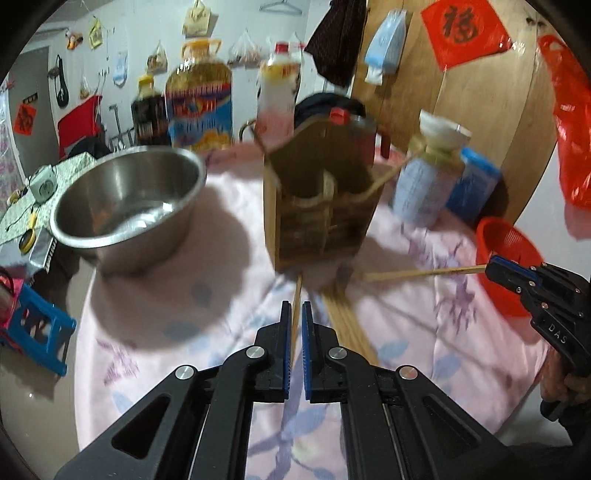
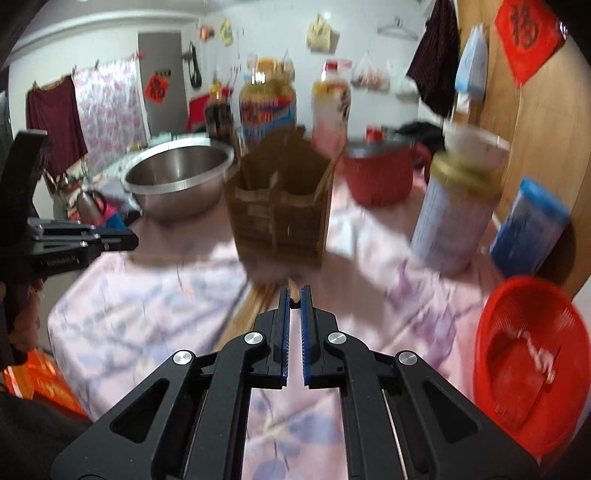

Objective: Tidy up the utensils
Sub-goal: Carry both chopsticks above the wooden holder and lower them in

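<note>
1. Pink floral cloth (image 1: 155, 332) covers the desk; a wooden chopstick holder (image 1: 317, 206) stands mid-desk, right of a steel bowl (image 1: 125, 199).
2. Left gripper (image 1: 296, 314) jaws are clenched on one chopstick (image 1: 296, 295).
3. Right gripper (image 2: 294, 297) jaws grasp another chopstick (image 1: 421, 274).
4. Loose chopsticks (image 1: 345, 321) lie near the holder.

A lived-in home kitchen corner: ahead of the hand-held gripper (image 1: 296, 308), a bench (image 1: 155, 317) under a floral cloth carries a large cooking-oil jug (image 1: 199, 99), sauce bottles and a steel basin (image 1: 127, 199). Food bags and a red paper charm (image 1: 465, 31) hang on the walls beyond.
</note>
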A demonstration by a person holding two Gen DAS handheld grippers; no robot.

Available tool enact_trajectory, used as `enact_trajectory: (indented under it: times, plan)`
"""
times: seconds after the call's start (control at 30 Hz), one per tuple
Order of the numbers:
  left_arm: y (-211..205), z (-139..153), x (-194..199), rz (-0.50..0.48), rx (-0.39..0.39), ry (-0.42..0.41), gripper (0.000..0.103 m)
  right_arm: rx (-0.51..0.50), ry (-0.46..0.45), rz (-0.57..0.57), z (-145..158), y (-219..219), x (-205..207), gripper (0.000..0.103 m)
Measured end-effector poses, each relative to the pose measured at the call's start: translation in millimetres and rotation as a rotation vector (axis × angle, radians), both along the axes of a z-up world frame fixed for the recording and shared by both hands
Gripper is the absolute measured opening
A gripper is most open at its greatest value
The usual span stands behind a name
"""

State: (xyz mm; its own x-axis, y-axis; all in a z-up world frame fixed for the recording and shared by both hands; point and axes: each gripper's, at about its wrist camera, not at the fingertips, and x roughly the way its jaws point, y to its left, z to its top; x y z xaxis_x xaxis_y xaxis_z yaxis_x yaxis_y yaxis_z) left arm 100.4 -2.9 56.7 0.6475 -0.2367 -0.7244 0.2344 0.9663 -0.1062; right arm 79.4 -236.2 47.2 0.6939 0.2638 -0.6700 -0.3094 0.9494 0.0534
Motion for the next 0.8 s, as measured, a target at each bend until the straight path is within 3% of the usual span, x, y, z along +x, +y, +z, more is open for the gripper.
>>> enact_trajectory:
  times: [0.17,0.27,0.43,0.6,0.8]
  plan:
    - [-4.9,23.1,13.6,-0.024,0.0,-0.032,0.006,0.032,-0.034,0.002,17.3,3.8,11.9,0.007]
    - [-4.9,15.0,17.4,-0.029,0.016,0.008,0.006,0.024,-0.044,0.01,19.7,6.5,11.8,0.007]
    - [-2.3,-38.8,6.1,-0.079,0.015,0.106,0.025,0.014,-0.039,0.019,18.0,9.6,8.8,0.007]
    - [-4.6,-102.7,-8.4,-0.113,0.052,0.216,0.025,0.001,-0.011,0.029,13.5,11.2,11.1,0.007]
    - [-1.9,-141.1,-11.7,-0.102,0.064,0.253,0.025,-0.022,0.015,0.045,7.7,15.3,11.4,0.007]
